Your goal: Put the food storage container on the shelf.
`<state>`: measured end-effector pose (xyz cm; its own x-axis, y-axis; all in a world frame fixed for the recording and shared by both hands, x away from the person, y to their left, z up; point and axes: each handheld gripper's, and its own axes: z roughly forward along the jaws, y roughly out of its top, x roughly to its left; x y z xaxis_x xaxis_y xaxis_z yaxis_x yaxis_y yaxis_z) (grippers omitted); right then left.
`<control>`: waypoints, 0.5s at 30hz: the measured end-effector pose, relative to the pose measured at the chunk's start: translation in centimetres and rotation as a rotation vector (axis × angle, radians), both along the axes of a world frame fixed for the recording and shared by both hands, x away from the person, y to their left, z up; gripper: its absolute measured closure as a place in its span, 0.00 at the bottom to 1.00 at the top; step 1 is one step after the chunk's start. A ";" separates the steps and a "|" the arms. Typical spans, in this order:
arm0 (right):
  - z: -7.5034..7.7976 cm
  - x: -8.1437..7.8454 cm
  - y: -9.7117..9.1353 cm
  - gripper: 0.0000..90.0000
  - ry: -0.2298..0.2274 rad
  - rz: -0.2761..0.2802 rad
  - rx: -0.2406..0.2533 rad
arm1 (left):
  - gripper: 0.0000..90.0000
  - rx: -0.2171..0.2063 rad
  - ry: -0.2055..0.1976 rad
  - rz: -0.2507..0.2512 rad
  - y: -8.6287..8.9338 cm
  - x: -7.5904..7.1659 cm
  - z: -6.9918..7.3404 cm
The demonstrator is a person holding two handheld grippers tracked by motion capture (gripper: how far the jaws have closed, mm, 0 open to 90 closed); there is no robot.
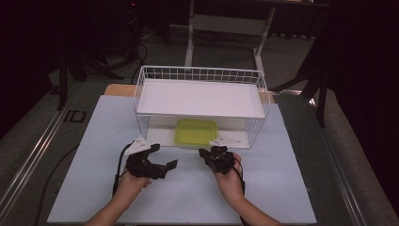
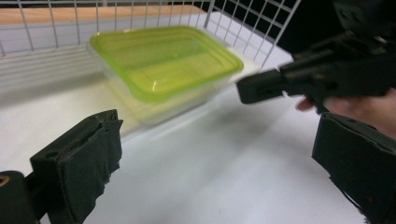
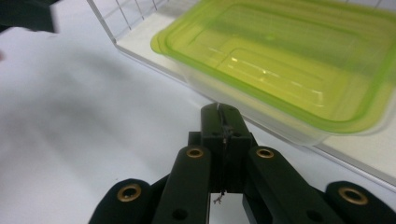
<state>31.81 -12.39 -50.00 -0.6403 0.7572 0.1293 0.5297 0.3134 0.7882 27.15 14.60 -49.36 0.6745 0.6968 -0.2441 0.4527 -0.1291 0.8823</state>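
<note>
- Green-lidded box (image 1: 196, 131) sits in the wire basket (image 1: 141, 84), low at its front, toward the tabletop's far edge.
- Left gripper (image 1: 162, 157) jaws are wide apart, holding nothing.
- Right gripper (image 1: 212, 155) jaws are pressed together, empty, near the box.
- Nothing is picked up yet.

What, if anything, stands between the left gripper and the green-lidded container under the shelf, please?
Nothing visible does. The left gripper is open on the bare white table, and the container sits at the open front of the wire basket. The right gripper is off to the side.
</note>
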 end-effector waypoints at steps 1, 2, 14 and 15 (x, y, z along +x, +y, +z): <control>-0.3 0.1 0.2 1.00 0.005 -0.003 -0.002 | 0.03 0.001 -0.002 -0.001 0.1 -0.3 -0.2; -0.5 0.3 0.4 1.00 0.008 -0.006 -0.006 | 0.03 -0.006 -0.004 -0.003 0.3 -0.5 -0.3; -1.8 2.8 2.3 1.00 0.015 -0.041 -0.047 | 0.03 -0.010 -0.011 0.035 1.3 -0.5 -1.5; -1.8 3.0 2.3 1.00 0.016 -0.045 -0.044 | 0.03 -0.009 -0.014 0.036 1.4 -0.5 -1.6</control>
<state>34.76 -10.08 -51.82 -0.6039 0.7901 0.1048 0.5560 0.3234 0.7657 26.64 15.96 -50.92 0.6522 0.7186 -0.2413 0.4449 -0.1051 0.8894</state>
